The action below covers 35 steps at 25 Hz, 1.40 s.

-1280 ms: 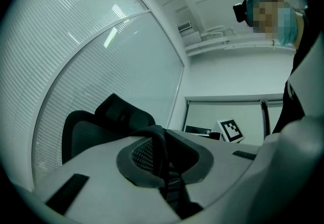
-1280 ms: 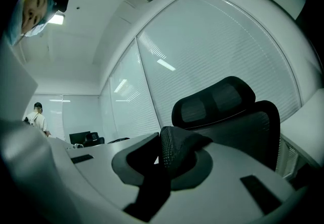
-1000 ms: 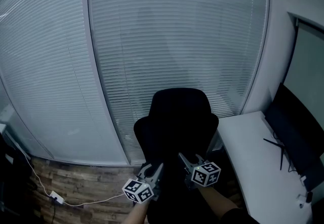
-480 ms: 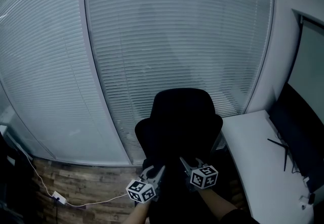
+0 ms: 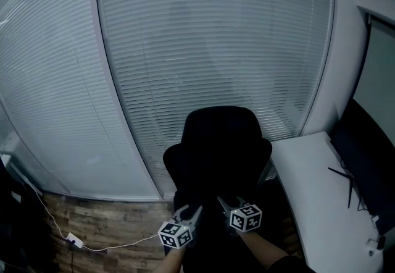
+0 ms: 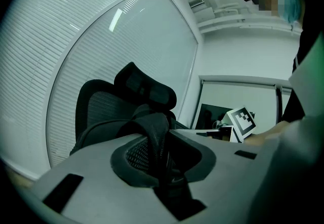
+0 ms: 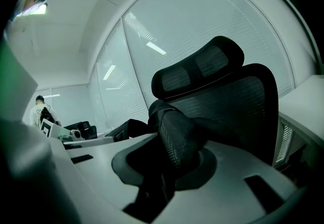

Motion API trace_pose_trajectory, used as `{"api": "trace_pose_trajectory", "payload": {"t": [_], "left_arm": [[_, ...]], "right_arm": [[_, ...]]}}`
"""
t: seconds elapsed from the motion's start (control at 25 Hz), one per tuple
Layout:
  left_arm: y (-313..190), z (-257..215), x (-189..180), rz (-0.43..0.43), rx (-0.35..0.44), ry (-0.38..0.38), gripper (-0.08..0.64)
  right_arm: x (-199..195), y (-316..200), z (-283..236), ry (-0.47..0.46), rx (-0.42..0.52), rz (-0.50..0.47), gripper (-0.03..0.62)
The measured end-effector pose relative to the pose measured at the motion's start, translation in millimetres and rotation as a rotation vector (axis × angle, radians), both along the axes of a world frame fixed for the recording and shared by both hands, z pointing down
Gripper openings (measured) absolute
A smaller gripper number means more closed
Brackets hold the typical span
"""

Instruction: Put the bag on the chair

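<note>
**Black bag held by its straps in front of an office chair**

The bag (image 7: 152,116) is black and hangs low between two hand-held grippers, right in front of a black mesh chair (image 5: 221,142). In the head view it merges with the dark chair, so I cannot tell whether its body already rests on the seat.

The right gripper (image 5: 225,205) is clamped firmly on a padded mesh strap (image 7: 177,152), which fills the space between its jaws. The left gripper (image 5: 189,212) has a second strap (image 6: 156,134) between its jaws. Those jaws have just been opening, and a dark gap shows beside the strap, so the hold there looks released.

From both sets of fingers the straps run forward and slightly up toward the chair's backrest. The bag therefore lies ahead of the grippers, with its length pointing at the chair. The grippers sit side by side, close together, and neither is clearly nearer the seat.

Judging by this, the bag seems to be at the point of being set down.

Closed window blinds (image 5: 216,49) stand behind the chair, and a white desk (image 5: 308,185) lies to its right.
</note>
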<state>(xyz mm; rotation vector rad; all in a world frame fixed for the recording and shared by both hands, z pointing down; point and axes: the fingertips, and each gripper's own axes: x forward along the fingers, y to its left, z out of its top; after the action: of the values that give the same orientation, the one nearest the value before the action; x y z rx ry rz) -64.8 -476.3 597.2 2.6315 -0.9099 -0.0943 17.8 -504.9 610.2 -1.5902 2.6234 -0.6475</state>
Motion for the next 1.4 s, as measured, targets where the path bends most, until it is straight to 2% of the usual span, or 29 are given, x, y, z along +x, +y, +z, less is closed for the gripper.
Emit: {"api": "trace_pose_trajectory", "payload": {"t": [0.16, 0.32, 0.48, 0.6, 0.68, 1.16, 1.4], "left_arm": [[-2.0, 12.9, 1.0, -0.032, -0.031, -0.021, 0.097], [2.4, 22.5, -1.4, -0.054, -0.064, -0.034, 0.117], [6.5, 28.1, -5.8, -0.088, -0.085, -0.050, 0.181], [10.3, 32.4, -7.2, -0.093, -0.117, -0.059, 0.195], [12.8, 37.2, -6.8, -0.096, -0.145, -0.070, 0.241], [40.2, 25.2, -14.7, -0.158, -0.115, -0.056, 0.247], [54.7, 20.7, -17.2, -0.181, -0.105, -0.053, 0.247]], "right_arm": [[1.7, 0.6, 12.6, 0.019, -0.033, -0.015, 0.067], [2.4, 5.1, 23.7, 0.035, -0.070, -0.016, 0.112], [6.0, 11.2, 27.0, 0.042, -0.086, -0.018, 0.151], [8.0, 16.1, 26.9, 0.043, -0.090, -0.020, 0.167], [9.8, 18.4, 27.0, 0.046, -0.094, -0.021, 0.183], [22.2, 47.4, 34.0, 0.072, -0.136, -0.003, 0.213], [35.8, 63.6, 32.8, 0.058, -0.122, 0.032, 0.213]]}}
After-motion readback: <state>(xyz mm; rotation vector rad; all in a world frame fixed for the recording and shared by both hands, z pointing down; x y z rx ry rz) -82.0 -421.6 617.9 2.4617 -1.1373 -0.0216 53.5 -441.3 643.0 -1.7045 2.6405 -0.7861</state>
